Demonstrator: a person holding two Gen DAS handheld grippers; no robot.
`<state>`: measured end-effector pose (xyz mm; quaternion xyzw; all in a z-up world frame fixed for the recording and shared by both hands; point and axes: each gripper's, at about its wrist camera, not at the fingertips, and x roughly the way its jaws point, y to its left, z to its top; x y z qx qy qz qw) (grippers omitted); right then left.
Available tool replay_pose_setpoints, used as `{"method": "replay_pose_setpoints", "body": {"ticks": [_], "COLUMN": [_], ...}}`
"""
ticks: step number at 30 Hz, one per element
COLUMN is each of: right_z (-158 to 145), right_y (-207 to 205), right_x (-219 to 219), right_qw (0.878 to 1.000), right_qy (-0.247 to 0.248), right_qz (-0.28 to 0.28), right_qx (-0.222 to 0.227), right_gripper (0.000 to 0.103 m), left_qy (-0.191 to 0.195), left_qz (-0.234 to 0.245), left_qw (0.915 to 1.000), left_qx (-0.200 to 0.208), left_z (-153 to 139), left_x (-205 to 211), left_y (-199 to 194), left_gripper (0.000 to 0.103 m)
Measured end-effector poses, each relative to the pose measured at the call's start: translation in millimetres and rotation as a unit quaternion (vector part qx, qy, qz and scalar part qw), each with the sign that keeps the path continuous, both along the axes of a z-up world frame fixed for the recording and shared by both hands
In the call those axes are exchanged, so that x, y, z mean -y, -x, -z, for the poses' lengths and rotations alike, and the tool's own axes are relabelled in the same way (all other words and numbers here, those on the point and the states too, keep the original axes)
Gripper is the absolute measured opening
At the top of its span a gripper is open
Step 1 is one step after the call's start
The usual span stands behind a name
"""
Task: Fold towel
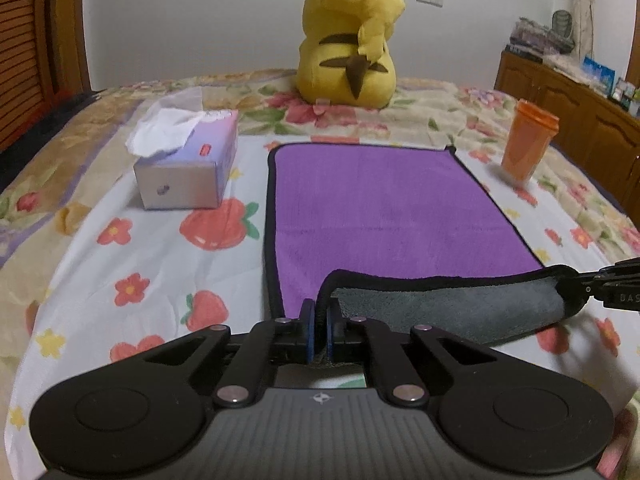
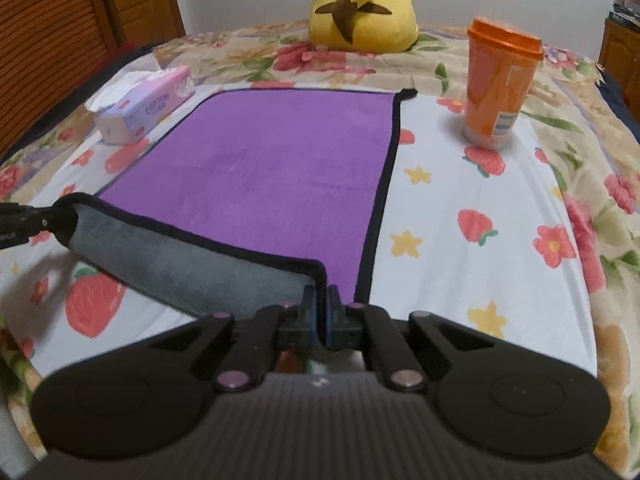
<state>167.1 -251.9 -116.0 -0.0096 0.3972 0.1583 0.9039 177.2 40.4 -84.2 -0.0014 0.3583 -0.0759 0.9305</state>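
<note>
Purple towel point(image 1: 384, 208) flat on bed point(image 1: 120, 264), near edge lifted, grey underside showing; left gripper point(image 1: 320, 320) and right gripper point(image 2: 320, 304) each clamped on a near corner: carry both level to far hem, avoiding skew.

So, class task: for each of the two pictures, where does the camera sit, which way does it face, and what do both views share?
Left wrist: sits on the left gripper, facing along its jaws, shut on the near left corner of the towel; the right gripper shows at right.
Right wrist: sits on the right gripper, jaws shut on the near right corner; the left gripper shows at left.
Shared: towel, tissue box, orange cup, yellow plush.
</note>
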Motion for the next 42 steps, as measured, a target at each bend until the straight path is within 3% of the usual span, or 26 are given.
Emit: {"method": "replay_pose_setpoints", "body": {"ticks": [22,42], "right_z": [-18,-28], "right_y": [-6,-12], "right_x": [7,5], "right_qw": [0.998,0.996], "right_qy": [-0.023,-0.019], "right_qz": [-0.005,-0.021], "right_qx": [0.055,0.09], "right_gripper": [0.004,0.004], "left_qy": [0.005,-0.003], "left_qz": [0.014,0.023], "left_qw": [0.9981,0.9974], "left_qx": [0.06,0.068], "left_z": [-26,-24], "left_x": [5,5], "left_y": [1,-24], "left_gripper": [0.008,0.008]}}
